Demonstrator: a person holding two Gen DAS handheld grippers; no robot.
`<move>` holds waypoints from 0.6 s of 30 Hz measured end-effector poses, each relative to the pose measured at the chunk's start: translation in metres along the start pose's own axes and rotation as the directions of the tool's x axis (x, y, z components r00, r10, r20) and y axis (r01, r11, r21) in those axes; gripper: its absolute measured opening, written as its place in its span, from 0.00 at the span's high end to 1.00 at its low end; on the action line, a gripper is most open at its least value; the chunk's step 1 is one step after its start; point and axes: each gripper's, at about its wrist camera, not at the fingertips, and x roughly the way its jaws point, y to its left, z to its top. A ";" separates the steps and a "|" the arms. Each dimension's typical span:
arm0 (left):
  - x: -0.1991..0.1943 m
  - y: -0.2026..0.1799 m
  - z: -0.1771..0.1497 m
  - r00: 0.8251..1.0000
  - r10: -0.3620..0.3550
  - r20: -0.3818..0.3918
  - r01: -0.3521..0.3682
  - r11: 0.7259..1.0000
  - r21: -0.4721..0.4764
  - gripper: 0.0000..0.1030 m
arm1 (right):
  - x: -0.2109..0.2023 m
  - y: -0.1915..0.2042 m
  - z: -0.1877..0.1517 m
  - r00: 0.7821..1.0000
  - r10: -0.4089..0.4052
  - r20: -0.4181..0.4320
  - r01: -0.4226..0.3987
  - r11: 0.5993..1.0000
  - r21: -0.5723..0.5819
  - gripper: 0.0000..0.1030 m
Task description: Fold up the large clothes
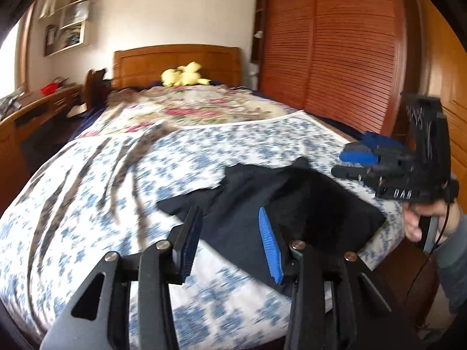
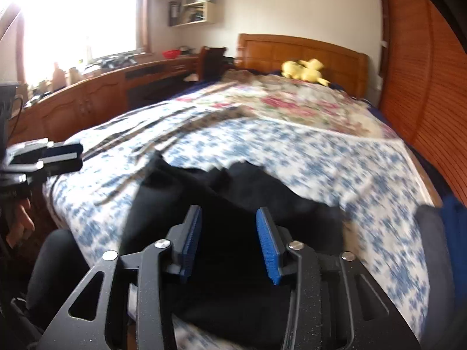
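A dark navy garment (image 1: pixel 280 204) lies folded in a compact heap on the blue-and-white floral bedspread (image 1: pixel 87 233) near the foot of the bed. It also shows in the right wrist view (image 2: pixel 233 204). My left gripper (image 1: pixel 230 239) is open and empty, hovering above the garment's left part. My right gripper (image 2: pixel 229 239) is open and empty over the garment's near side. The right gripper also shows at the right of the left wrist view (image 1: pixel 356 163), held by a hand. The left gripper shows at the left edge of the right wrist view (image 2: pixel 67 157). Both views are motion-blurred.
A pink floral blanket (image 1: pixel 189 108) and a yellow plush toy (image 1: pixel 184 77) lie toward the wooden headboard (image 1: pixel 175 61). A slatted wooden wardrobe (image 1: pixel 335 52) stands right of the bed. A long wooden desk (image 2: pixel 102 90) with clutter runs along the left under a window.
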 end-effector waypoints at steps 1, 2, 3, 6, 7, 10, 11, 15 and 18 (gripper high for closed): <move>-0.002 0.010 -0.005 1.000 0.014 -0.003 -0.015 1.000 -0.012 0.61 | 0.006 0.010 0.009 1.000 0.013 0.004 -0.013 1.000 -0.016 0.50; -0.004 0.015 -0.009 1.000 0.023 -0.005 -0.023 1.000 -0.020 0.60 | 0.009 0.017 0.015 1.000 0.023 0.005 -0.023 0.999 -0.027 0.49; -0.005 0.021 -0.012 1.000 0.030 -0.006 -0.030 0.999 -0.028 0.60 | 0.015 0.025 0.023 0.999 0.040 0.004 -0.039 0.998 -0.041 0.49; -0.009 0.036 -0.021 0.999 0.052 -0.004 -0.052 0.997 -0.053 0.59 | 0.034 0.042 0.041 0.997 0.076 -0.021 -0.077 0.994 -0.072 0.48; -0.011 0.040 -0.022 0.998 0.055 -0.004 -0.055 0.997 -0.059 0.58 | 0.042 0.048 0.046 0.995 0.089 -0.036 -0.091 0.993 -0.081 0.48; -0.012 0.049 -0.029 0.998 0.062 -0.005 -0.063 0.995 -0.078 0.58 | 0.066 0.058 0.055 0.987 0.129 -0.099 -0.138 0.986 -0.092 0.48; -0.013 0.050 -0.032 0.998 0.063 -0.006 -0.063 0.995 -0.083 0.57 | 0.073 0.059 0.055 0.984 0.134 -0.120 -0.146 0.984 -0.098 0.48; -0.010 0.051 -0.039 0.998 0.056 -0.015 -0.057 0.994 -0.092 0.56 | 0.102 0.064 0.045 0.962 0.133 -0.238 -0.166 0.978 -0.125 0.56; -0.006 0.047 -0.040 0.999 0.047 -0.023 -0.049 0.995 -0.081 0.56 | 0.094 0.061 0.035 0.957 0.166 -0.240 -0.202 0.970 -0.134 0.99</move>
